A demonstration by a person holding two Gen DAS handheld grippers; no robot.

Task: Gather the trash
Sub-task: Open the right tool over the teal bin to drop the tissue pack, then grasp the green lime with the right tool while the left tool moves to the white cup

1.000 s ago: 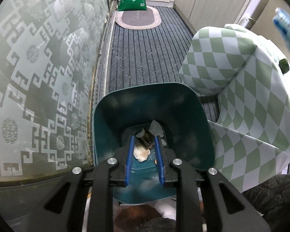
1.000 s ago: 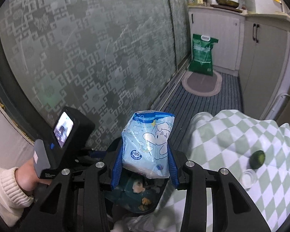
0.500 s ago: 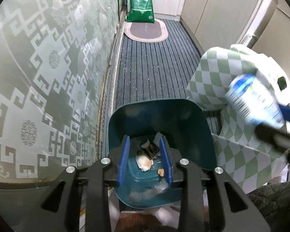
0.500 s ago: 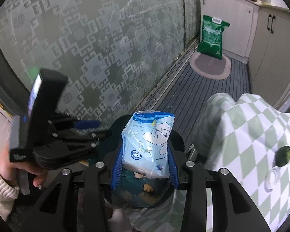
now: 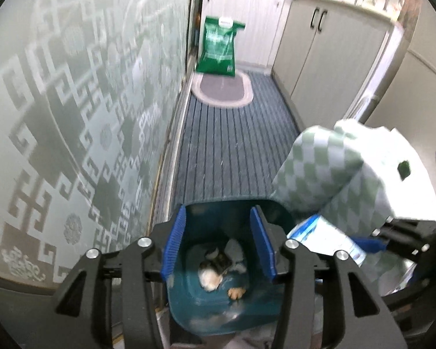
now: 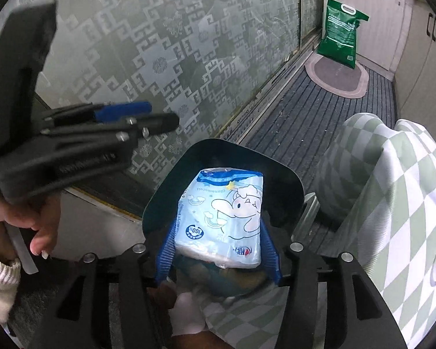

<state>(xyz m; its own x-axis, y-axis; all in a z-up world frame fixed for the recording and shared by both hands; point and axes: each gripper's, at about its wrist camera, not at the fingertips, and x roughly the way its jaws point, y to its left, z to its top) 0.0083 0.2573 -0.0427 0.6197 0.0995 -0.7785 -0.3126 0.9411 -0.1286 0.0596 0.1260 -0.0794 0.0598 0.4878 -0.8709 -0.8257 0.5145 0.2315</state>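
My right gripper [image 6: 218,250] is clamped on a light blue tissue pack [image 6: 222,218], its blue pads pressing both sides of the pack's lower half. The pack hangs over the open mouth of the dark teal trash bin [image 6: 287,180], apart from its walls as far as I can tell. My left gripper [image 5: 219,245] has its jaws spread wide with nothing between them, poised above the same trash bin [image 5: 247,311].

Looking down through the left wrist camera, I see the scraps [image 5: 210,276] lying on the bin's floor: a pale crumpled lump, a dark piece against it, and a small orange bit nearer the front wall. The right wrist view hides these behind the pack. The left view catches the pack [image 5: 322,238] only as a blurred sliver at the bin's right rim.

The right wrist view alone shows my left hand [image 6: 29,224] wrapped on the other gripper's handle. The green-checked tablecloth [image 6: 392,203] drapes just right of the bin. Frosted patterned glass [image 6: 160,43] runs along the left, and a green sack [image 6: 341,32] stands at the far end of the striped floor mat [image 6: 305,116].
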